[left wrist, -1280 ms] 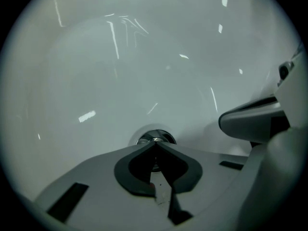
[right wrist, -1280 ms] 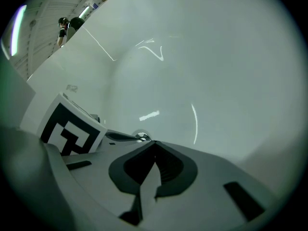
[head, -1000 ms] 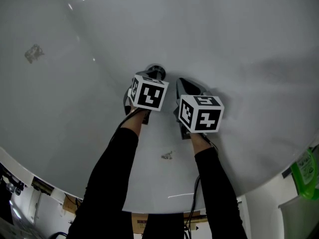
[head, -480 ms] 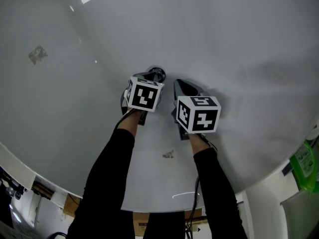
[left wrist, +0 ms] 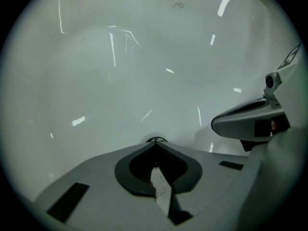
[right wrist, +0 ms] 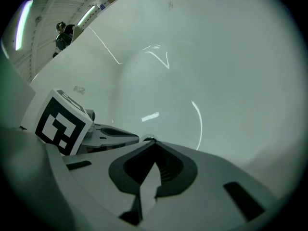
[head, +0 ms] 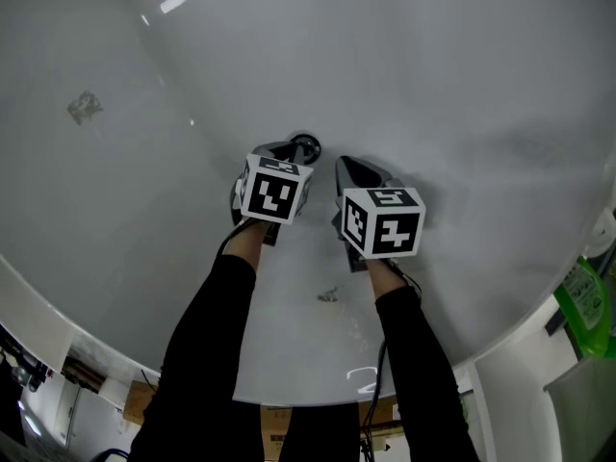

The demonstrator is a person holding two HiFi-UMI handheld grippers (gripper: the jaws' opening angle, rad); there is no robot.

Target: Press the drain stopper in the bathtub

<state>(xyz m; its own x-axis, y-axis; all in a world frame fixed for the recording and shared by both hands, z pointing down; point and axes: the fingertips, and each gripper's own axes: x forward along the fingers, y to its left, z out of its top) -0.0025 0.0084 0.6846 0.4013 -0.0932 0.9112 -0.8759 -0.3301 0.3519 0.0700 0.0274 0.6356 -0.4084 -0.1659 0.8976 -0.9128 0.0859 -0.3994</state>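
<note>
— Grippers first: how do ours stand?

— Our left gripper (left wrist: 155, 144) has its jaws brought together to a point, with nothing between them. Our right gripper (right wrist: 153, 143) is the same, jaws closed and empty.

— And the drain stopper (head: 304, 146)?

— It sits on the floor of the white bathtub (head: 433, 65), well in from the near rim. In the head view our left gripper's nose lies right against it, on the side toward that near rim. In the left gripper view the stopper just peeps over the closed tips. We cannot tell whether they touch it.

— Where is our right one?

— Just beside the left, toward the bathtub's right edge, with its nose close to the stopper but apart from it. Both marker cubes (head: 276, 189) face up at us, and our black sleeves (head: 207, 354) reach in over the near rim.

— Anything else in the tub?

— We see a small grey speck (head: 328, 295) on the floor between our forearms. A green bottle (head: 585, 311) stands beyond the bathtub's right edge.
</note>
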